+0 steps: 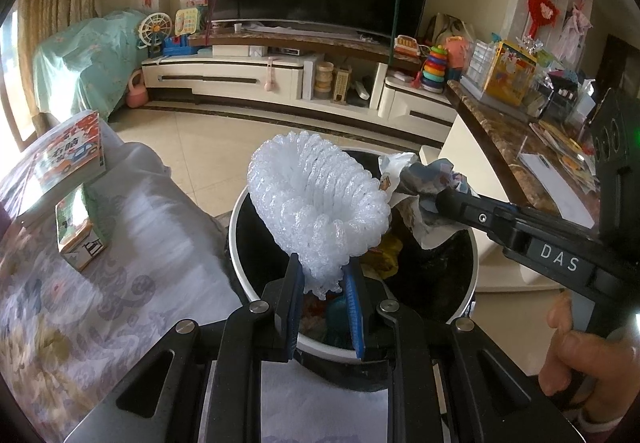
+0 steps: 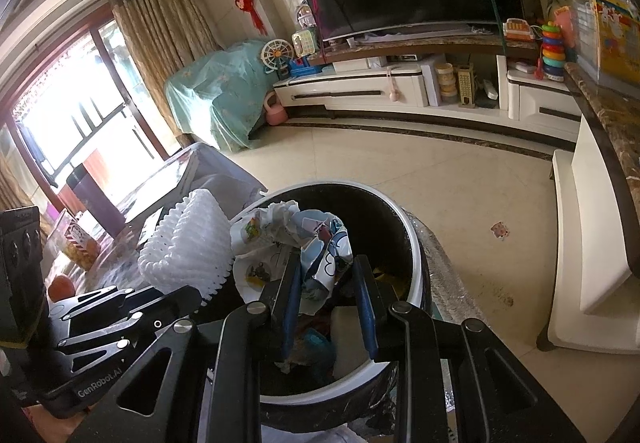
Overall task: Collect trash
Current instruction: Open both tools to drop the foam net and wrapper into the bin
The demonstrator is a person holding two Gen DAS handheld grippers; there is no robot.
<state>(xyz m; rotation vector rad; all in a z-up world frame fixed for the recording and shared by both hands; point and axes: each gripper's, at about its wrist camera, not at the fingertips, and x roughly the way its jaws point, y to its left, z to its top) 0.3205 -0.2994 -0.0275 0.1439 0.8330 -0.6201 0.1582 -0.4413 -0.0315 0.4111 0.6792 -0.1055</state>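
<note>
Left wrist view: left gripper [image 1: 324,283] pinched on the lower tail of a white foam net [image 1: 320,199], fingers narrowed w/ foam squeezed between the blue pads [image 1: 295,303]. Net sticks up above the bin [image 1: 240,243], bulk hanging over the bin's left-centre, not inside yet. Bin already holding scraps: something yellow, something teal, more underneath. Right gripper [image 1: 434,205] coming in from the right, tips clamped on crumpled printed paper [image 1: 416,183], which sits over the bin's far right rim. Table w/ patterned cloth [image 1: 120,263] just beside the bin on the left, books and a small carton on it.

Right wrist view: right gripper [image 2: 326,283] part closed, gap narrow, paper [image 2: 304,239] caught against the left finger; hard to tell if the right pad touches it. Paper hangs above the bin's open mouth [image 2: 416,267]. Foam net [image 2: 188,243] seen at left, near the bin's left rim, partly beyond it from this angle.

Doing it well, as judged: shift the net further toward bin centre before letting go, since foam is light and springy and prob. bounces or catches on the rim. Lower both loads inside the rim, then spread fingers wide. Paper clings to pads, so a small shake maybe needed. Keep the two grippers apart to avoid bumping.
</note>
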